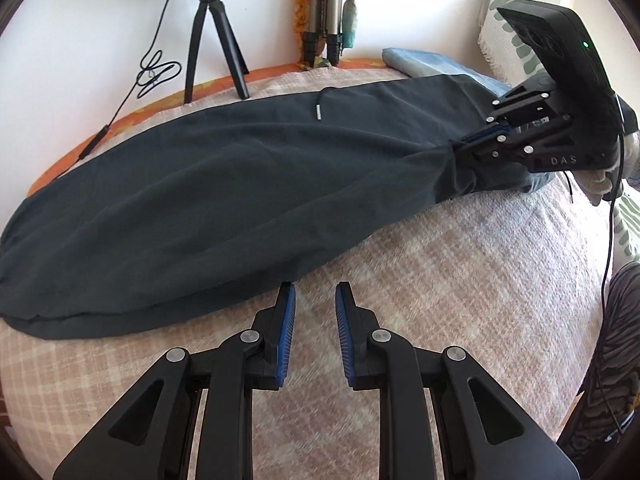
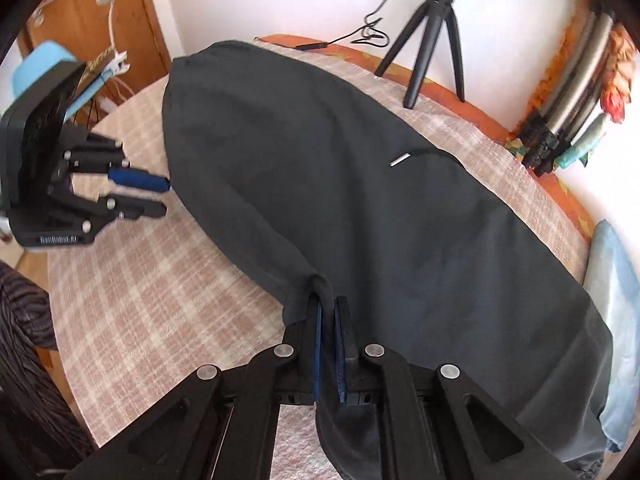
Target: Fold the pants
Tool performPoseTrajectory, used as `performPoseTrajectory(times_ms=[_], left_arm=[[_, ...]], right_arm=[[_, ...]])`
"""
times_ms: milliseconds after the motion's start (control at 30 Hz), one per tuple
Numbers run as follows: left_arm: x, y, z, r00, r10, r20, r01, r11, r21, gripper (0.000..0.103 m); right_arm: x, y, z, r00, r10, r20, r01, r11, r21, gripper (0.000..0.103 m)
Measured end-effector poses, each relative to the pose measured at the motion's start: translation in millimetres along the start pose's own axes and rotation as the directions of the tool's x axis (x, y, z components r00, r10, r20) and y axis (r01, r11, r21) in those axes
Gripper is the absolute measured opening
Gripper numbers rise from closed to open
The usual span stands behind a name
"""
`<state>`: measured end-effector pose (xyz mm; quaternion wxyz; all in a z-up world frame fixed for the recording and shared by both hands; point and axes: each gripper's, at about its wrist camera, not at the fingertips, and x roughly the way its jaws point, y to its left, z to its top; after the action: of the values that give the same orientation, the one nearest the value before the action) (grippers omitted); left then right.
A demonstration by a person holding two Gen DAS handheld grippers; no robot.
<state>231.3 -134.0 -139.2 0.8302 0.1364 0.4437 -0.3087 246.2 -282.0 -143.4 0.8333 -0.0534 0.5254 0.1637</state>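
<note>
- Right now the dark pants (image 1: 224, 184) lie stretched out flat across the checked blanket (image 1: 460, 280) that covers the surface, running from one side of it to the other.
- A small silver-tipped drawstring (image 1: 318, 111) rests on top of the fabric, toward the far edge.
- The left tongs (image 1: 315, 292) hang just above the blanket with a clear gap between their blue pads (image 1: 286, 332), holding nothing; their tips sit just beside the near edge of the pants, and I cannot tell whether they touch it.
- The right tongs (image 2: 329, 312) are closed narrowly on a bunched fold of the pants, with the cloth squeezed between the two pads and puckered just ahead of them.
- Seen from the left wrist view, the right tongs (image 1: 460, 148) grip one end of the pants, where the fabric gathers into wrinkles and lifts slightly.
- Seen from the right wrist view, the left tongs (image 2: 166, 196) are near the opposite end of the pants, at its near edge.
- A small black tripod (image 1: 218, 40) stands at the back of the surface by the white wall, with a thin black cable (image 1: 152, 72) looped beside it.
- A folded light-blue cloth (image 1: 424, 62) lies behind the pants near the right tongs, and a patterned cushion (image 1: 504, 12) leans against the wall there.
</note>
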Motion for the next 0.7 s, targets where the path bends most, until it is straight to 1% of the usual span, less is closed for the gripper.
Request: performPoseTrajectory(times_ms=[67,100,133,167,233,267,300,333,433,500,533,567,600,633,700], left_arm=[[10.1,-7.2,10.7,1.0,0.006,0.006,-0.006,1.0,0.013,0.019],[15.5,-9.7,15.8,1.0,0.011,0.006,-0.011,1.0,0.013,0.019],[20.6,-11.3,20.8,1.0,0.011,0.005,-0.011,1.0,0.013,0.019],[24.7,-12.6,25.3,1.0,0.01,0.006,-0.01,1.0,0.011,0.019],[31.3,-11.0,32.4,1.0,0.01,0.011,-0.01,1.0,0.004,0.019],[34.4,-9.1,36.1,1.0,0.01,0.014,-0.01,1.0,-0.005,0.019],[37.6,-7.5,40.2,1.0,0.005,0.017,-0.005,1.0,-0.015,0.019],[40.8,-6.4,43.9,1.0,0.003,0.018,-0.002,1.0,-0.023,0.019],[46.3,-3.5,51.6,1.0,0.002,0.023,-0.001,1.0,-0.03,0.019],[47.9,-0.5,54.7,1.0,-0.004,0.023,0.005,0.999,-0.043,0.019],[48.4,0.8,56.0,1.0,-0.004,0.023,0.005,0.999,-0.049,0.019],[49.7,1.6,58.2,1.0,-0.006,0.021,0.007,0.999,-0.052,0.019],[50.3,2.0,59.8,1.0,-0.006,0.02,0.007,0.999,-0.053,0.019],[50.9,2.5,61.2,1.0,-0.003,0.019,0.004,0.999,-0.051,0.019],[50.8,4.6,62.6,1.0,-0.002,0.015,0.003,0.999,-0.052,0.019]], right_arm=[[8.2,-16.6,5.3,1.0,0.007,-0.004,-0.006,0.999,0.046,0.009],[13.2,-23.4,6.6,1.0,-0.008,-0.011,0.008,0.998,0.067,0.02],[16.9,-29.5,7.9,0.999,-0.028,-0.016,0.029,0.996,0.087,0.025],[18.4,-34.0,8.2,0.999,-0.041,-0.015,0.042,0.994,0.1,0.028],[14.8,-39.2,6.6,0.998,-0.061,0.005,0.06,0.992,0.11,0.029],[9.8,-38.3,5.2,0.997,-0.068,0.026,0.065,0.992,0.107,0.032],[2.4,-35.7,1.7,0.997,-0.061,0.053,0.055,0.993,0.101,0.034],[-4.8,-32.1,-1.5,0.996,-0.04,0.075,0.033,0.995,0.09,0.034],[-19.1,-11.8,-12.1,0.994,0.017,0.108,-0.02,0.999,0.029,0.039],[-17.9,6.4,-15.8,0.995,0.034,0.091,-0.031,0.999,-0.039,0.046],[-14.8,15.8,-17.9,0.997,0.023,0.073,-0.017,0.997,-0.079,0.05],[-9.3,24.6,-18.8,0.998,-0.013,0.055,0.019,0.992,-0.122,0.057],[-3.5,32.5,-20.2,0.998,-0.051,0.042,0.057,0.985,-0.164,0.06],[3.0,38.3,-21.0,0.996,-0.086,0.03,0.09,0.975,-0.201,0.06],[13.6,45.5,-22.3,0.991,-0.131,0.009,0.129,0.961,-0.245,0.06]])
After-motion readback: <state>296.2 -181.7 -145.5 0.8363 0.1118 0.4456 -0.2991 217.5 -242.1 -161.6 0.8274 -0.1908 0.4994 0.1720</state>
